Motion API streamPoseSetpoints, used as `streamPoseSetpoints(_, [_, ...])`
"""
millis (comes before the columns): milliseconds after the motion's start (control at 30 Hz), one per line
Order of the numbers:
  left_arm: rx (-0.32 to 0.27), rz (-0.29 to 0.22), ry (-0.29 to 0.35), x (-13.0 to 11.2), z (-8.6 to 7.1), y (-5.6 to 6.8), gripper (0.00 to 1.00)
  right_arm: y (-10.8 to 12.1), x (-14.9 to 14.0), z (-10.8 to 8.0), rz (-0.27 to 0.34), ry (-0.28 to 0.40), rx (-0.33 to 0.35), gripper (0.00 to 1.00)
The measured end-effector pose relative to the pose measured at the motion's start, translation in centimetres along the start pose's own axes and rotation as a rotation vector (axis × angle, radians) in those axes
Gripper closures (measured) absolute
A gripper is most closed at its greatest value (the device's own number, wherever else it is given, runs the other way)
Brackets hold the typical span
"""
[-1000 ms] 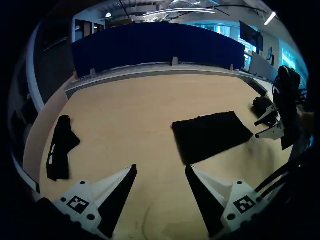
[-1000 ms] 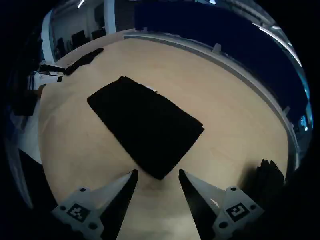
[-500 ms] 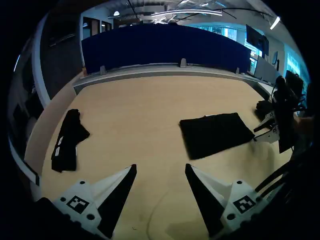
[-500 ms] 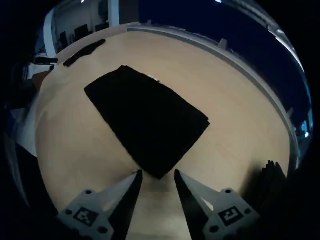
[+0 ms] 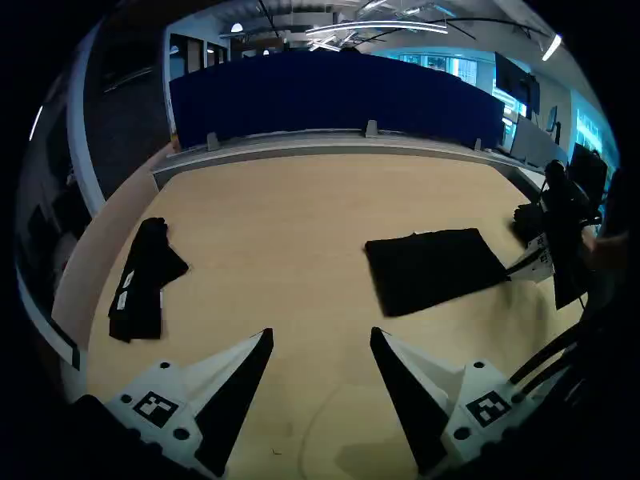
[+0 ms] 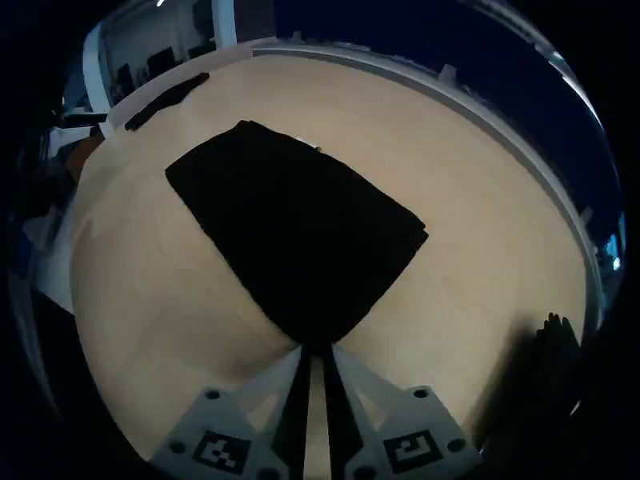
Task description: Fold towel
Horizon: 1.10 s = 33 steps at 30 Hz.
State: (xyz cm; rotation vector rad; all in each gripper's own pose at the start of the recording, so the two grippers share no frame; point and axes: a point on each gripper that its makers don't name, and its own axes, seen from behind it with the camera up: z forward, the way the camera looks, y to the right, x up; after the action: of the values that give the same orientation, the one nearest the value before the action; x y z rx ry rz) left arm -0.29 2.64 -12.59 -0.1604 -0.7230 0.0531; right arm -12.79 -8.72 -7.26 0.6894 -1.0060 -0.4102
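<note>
A black towel (image 5: 436, 268) lies flat, folded into a rectangle, on the light wooden table (image 5: 304, 216). In the right gripper view the towel (image 6: 296, 232) spreads out ahead, its near corner reaching between the fingertips. My right gripper (image 6: 317, 360) has its fingers drawn together on that corner, with a thin slit between them lower down. Seen from the left gripper view, the right gripper (image 5: 530, 266) touches the towel's right corner, with a hand behind it. My left gripper (image 5: 318, 344) stands open above bare table, well short of the towel, nothing between its fingers.
A crumpled black cloth (image 5: 144, 276) lies near the table's left edge. Another dark pile (image 5: 528, 218) sits behind the right gripper, also visible as a dark pile (image 6: 552, 344) in the right gripper view. A blue divider (image 5: 336, 92) runs along the table's far edge.
The right gripper moved forward onto the towel's near corner and its fingers closed from open to nearly touching. The left gripper drew back a little; it stayed open.
</note>
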Motion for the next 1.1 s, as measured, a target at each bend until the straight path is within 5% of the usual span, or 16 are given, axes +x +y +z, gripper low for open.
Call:
streamPoseSetpoints(400, [0.007,-0.011,0.002,-0.5,-0.4,-0.5,0.10,0.1,1.8,-1.3,-0.032,0.030,-0.017,0.94])
streamPoseSetpoints(1100, [0.035,-0.063,0.024,-0.8,-2.5,-1.6,0.10,-1.4,13.5,-4.9,-0.204,0.156,-0.026,0.94])
